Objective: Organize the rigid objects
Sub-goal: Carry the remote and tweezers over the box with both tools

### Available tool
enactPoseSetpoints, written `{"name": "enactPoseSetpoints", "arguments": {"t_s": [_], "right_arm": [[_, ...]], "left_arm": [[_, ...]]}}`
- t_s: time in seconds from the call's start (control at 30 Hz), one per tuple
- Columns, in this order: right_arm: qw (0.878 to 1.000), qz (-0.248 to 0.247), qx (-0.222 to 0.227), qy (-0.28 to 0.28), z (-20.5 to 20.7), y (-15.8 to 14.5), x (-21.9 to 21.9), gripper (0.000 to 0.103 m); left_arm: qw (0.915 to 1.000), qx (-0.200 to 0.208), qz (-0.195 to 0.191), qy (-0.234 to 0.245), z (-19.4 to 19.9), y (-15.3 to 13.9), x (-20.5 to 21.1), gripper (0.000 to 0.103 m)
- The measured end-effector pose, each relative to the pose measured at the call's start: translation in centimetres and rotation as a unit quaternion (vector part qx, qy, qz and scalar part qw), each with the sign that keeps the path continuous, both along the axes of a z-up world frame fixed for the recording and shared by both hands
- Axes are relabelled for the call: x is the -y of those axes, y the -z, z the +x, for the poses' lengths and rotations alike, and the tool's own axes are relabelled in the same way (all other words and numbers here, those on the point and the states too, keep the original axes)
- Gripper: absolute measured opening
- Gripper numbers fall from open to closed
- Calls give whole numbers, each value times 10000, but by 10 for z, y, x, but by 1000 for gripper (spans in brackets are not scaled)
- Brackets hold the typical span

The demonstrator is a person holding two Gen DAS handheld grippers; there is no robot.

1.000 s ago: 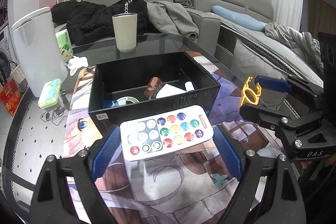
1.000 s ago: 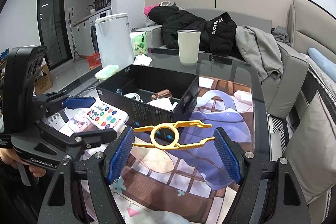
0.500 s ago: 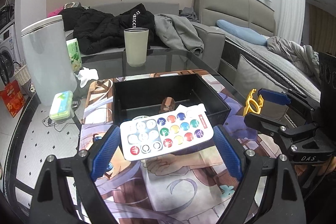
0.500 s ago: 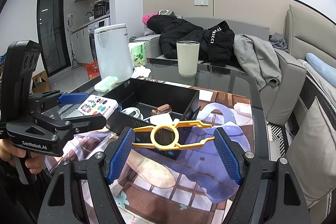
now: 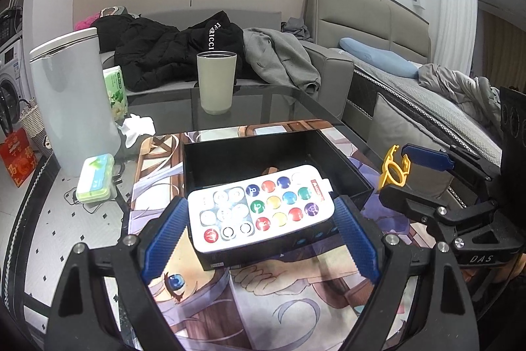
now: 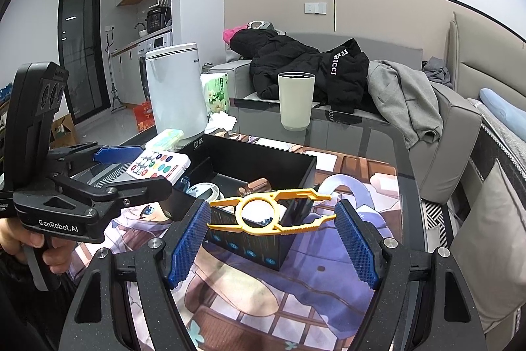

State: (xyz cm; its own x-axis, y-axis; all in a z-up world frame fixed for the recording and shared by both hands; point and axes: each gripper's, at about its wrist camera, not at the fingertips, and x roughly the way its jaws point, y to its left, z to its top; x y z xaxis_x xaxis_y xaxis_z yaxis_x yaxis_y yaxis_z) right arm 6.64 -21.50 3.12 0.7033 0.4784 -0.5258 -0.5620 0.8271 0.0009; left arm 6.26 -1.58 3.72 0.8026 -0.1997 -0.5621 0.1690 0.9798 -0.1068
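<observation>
The left gripper (image 5: pixel 261 231) has its jaws clamped on the white remote (image 5: pixel 261 208); the right gripper (image 6: pixel 273 234) grips the yellow tweezers (image 6: pixel 271 211), the black box (image 6: pixel 296 165) just beyond both.

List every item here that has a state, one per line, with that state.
left gripper: shut on the remote control, held above the near rim of the black box
right gripper: shut on the yellow tweezers, held level
black box: open, no lid, several items inside
cup: upright on the glass table
white bin: lid closed
</observation>
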Motion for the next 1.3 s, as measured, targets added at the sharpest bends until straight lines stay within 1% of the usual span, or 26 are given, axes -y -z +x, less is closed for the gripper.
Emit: {"name": "enactPoseSetpoints", "arguments": {"t_s": [0.43, 0.6, 0.7, 1.03, 1.3], "right_arm": [[9999, -57, 70, -92, 18, -4, -19, 79], [9999, -72, 63, -115, 26, -3, -25, 79], [9999, -67, 71, -133, 30, -3, -28, 79], [9997, -196, -4, -158, 43, 6, -37, 79], [9992, -345, -64, -210, 53, 17, -47, 79]], "left_arm": [[9997, 52, -181, -123, 20, -3, -12, 89], [9998, 67, -145, -137, 27, 1, -12, 89], [9997, 64, -198, -123, 31, 2, -14, 89], [9995, 135, -283, -92, 41, 3, -17, 89], [9995, 96, -292, -27, 51, 8, -15, 89]]}}
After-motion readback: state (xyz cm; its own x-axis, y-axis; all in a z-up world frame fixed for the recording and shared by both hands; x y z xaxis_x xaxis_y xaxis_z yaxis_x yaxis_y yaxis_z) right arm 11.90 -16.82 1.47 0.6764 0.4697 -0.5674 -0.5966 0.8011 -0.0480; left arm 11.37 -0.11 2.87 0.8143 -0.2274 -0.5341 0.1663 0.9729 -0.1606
